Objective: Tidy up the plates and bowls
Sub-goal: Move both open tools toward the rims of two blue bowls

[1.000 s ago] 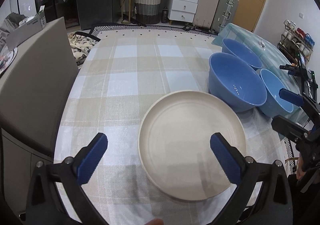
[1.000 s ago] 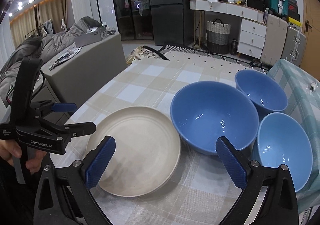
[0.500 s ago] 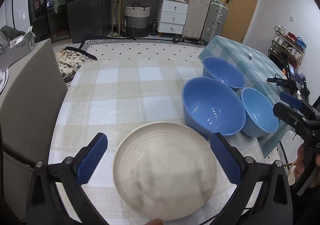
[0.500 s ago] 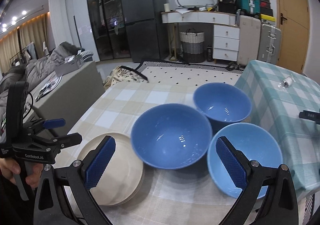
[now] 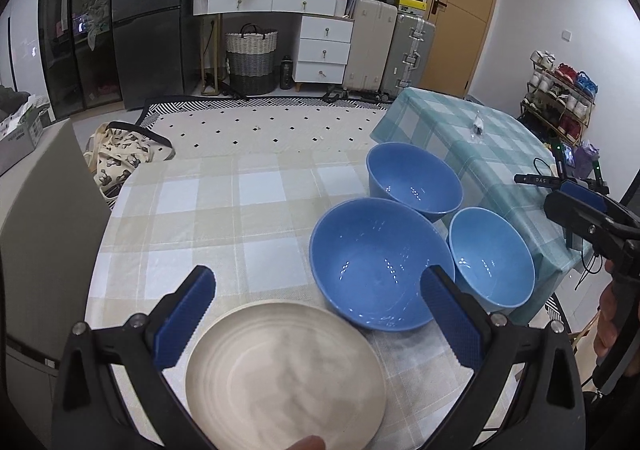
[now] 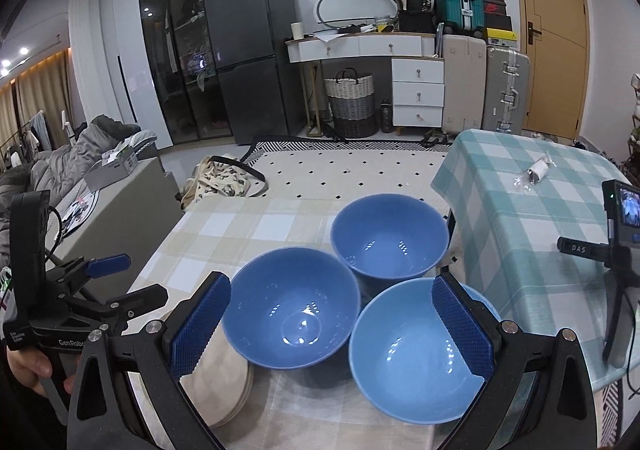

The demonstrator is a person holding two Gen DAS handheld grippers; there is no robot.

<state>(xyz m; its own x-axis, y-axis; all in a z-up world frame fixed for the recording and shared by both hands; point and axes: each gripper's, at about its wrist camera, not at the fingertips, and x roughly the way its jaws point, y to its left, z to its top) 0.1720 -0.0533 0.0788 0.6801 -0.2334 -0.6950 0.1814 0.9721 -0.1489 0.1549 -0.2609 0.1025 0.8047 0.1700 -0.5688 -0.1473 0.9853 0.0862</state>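
Note:
A cream plate lies on the beige checked tablecloth, close under my left gripper, which is open and holds nothing. In the right wrist view its edge shows layered rims, like a small stack. Three blue bowls stand upright to its right: a large one, a deeper one behind it, and a lighter one nearest. My right gripper hovers open above the large and light bowls, touching neither. Each gripper also shows in the other's view: left gripper, right gripper.
A lower table with a teal checked cloth adjoins on the right, carrying a small wrapped item and a camera on a tripod. A grey sofa arm borders the left side. A patterned bag lies on the floor.
Both grippers have drawn back and up from the table. The plate has slid toward the bottom of the left view, and the bowls sit more centrally. Both stay open.

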